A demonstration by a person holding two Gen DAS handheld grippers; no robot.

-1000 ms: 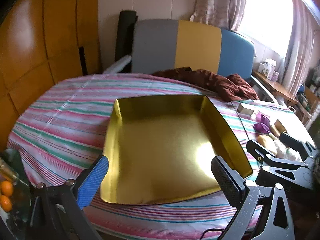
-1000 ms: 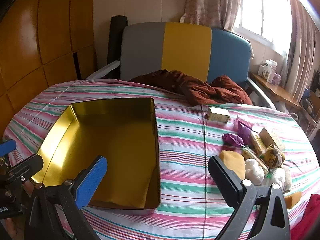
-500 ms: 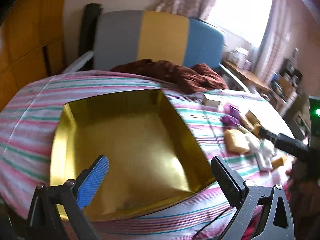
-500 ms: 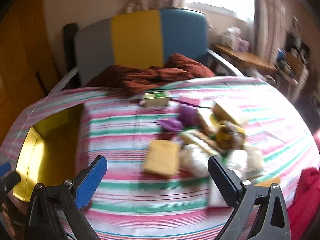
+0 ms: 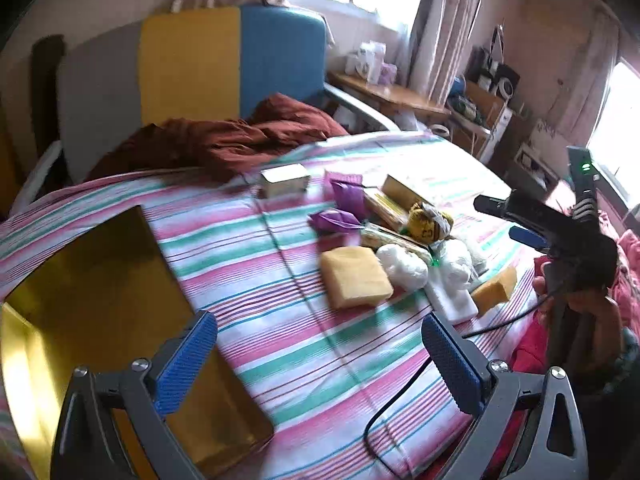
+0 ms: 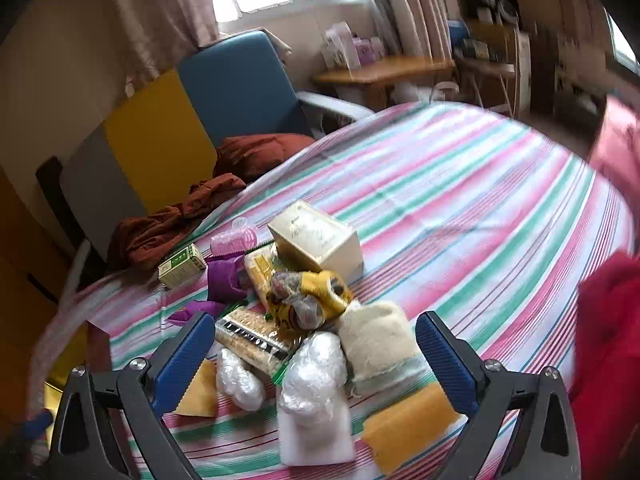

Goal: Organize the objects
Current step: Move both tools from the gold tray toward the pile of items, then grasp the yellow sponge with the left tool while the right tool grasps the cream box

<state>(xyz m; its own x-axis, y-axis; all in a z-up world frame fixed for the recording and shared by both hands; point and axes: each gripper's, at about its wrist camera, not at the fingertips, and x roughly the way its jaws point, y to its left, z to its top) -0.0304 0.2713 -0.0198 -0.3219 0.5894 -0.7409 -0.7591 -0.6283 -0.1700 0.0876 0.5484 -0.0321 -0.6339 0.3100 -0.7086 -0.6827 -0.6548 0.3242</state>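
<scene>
A shallow gold tray lies empty at the left of the striped table; only its corner shows in the right wrist view. To its right sits a pile: a yellow sponge, white wrapped balls, purple wrappers and a small box. My left gripper hangs open between tray and pile, holding nothing. My right gripper is open just above the pile, over a wrapped ball, a cracker packet, a fluffy cream pad and a cream box. The right gripper also shows beyond the pile.
A chair with grey, yellow and blue panels stands behind the table with a maroon cloth draped on it. A hand holds the right gripper's handle. Red fabric lies at the right edge. A black cable crosses the near tablecloth.
Both cameras have swung right, away from the gold tray and onto the pile. The right gripper has come in close over the pile. Both stay open.
</scene>
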